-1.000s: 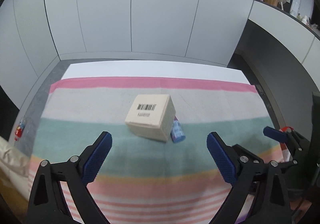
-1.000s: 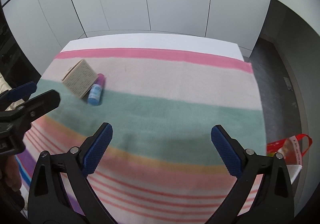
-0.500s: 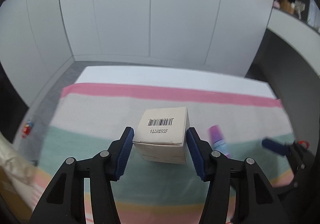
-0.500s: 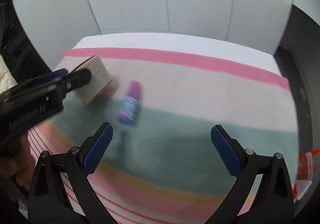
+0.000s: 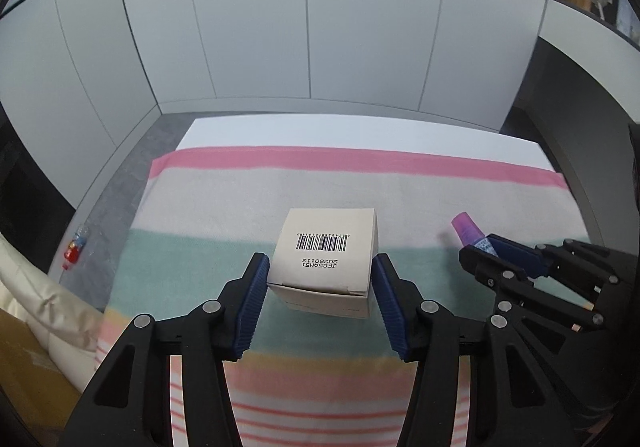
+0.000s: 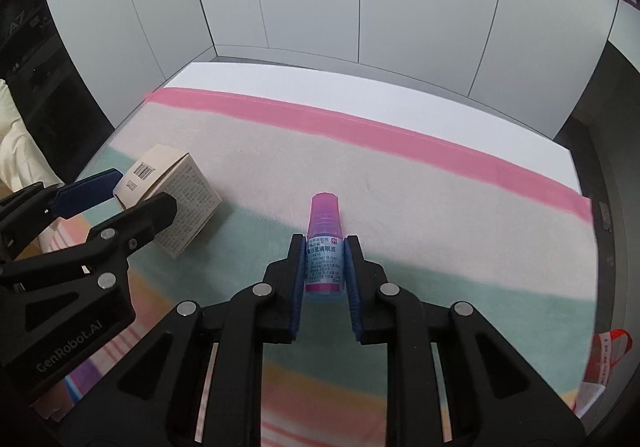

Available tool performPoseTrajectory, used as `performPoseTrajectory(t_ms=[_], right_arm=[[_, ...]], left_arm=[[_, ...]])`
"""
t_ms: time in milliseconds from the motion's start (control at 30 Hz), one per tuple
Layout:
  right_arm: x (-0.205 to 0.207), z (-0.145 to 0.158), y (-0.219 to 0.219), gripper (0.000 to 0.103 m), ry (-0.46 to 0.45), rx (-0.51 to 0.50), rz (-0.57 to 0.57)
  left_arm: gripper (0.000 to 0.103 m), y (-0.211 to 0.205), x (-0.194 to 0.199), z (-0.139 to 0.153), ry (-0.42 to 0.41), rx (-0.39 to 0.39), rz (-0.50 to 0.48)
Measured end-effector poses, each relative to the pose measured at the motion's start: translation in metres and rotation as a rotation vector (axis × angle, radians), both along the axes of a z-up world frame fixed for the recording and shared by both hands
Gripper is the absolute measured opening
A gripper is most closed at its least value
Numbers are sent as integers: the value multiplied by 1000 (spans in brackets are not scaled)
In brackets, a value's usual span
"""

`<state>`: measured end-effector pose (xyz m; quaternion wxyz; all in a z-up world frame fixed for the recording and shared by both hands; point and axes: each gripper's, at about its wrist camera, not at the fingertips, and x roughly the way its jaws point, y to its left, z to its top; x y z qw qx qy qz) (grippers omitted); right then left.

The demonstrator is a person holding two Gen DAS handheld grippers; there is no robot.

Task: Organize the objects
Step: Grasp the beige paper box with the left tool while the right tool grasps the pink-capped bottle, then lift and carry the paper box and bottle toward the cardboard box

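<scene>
A cream carton with a barcode [image 5: 328, 243] sits between the blue pads of my left gripper [image 5: 320, 261], which is shut on its two sides. In the right wrist view the carton [image 6: 188, 195] looks tilted in the left gripper [image 6: 140, 191]. A small bottle with a pink cap and blue label [image 6: 323, 223] points away from me over the striped cloth [image 6: 440, 247]. My right gripper [image 6: 325, 243] is shut on its labelled body. In the left wrist view the bottle [image 5: 466, 229] pokes out of the right gripper [image 5: 482, 249] at the right.
The striped cloth covers a white table [image 5: 360, 131] that ends near white wall panels. A small red bottle [image 5: 75, 249] lies on the grey floor at the left. A cream cushion [image 5: 36, 307] is at the near left, and a red-and-white bag [image 6: 606, 359] hangs by the table's right edge.
My left gripper went from wide open to shut on the carton. My right gripper moved left over the bottle and shut on it. Carton and bottle, once touching, are now apart.
</scene>
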<state>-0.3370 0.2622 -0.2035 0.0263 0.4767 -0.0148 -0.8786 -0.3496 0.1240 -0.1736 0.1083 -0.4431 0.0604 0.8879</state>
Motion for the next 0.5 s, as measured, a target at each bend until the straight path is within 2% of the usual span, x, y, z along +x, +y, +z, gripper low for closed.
performPoseTrajectory(t_ms=[100, 500], right_arm=[[12, 17, 0, 20, 4, 8, -8], [67, 90, -1, 20, 43, 24, -56]], left_arm=[[53, 1, 16, 17, -1, 27, 1], [53, 13, 78, 94, 68, 37, -59]])
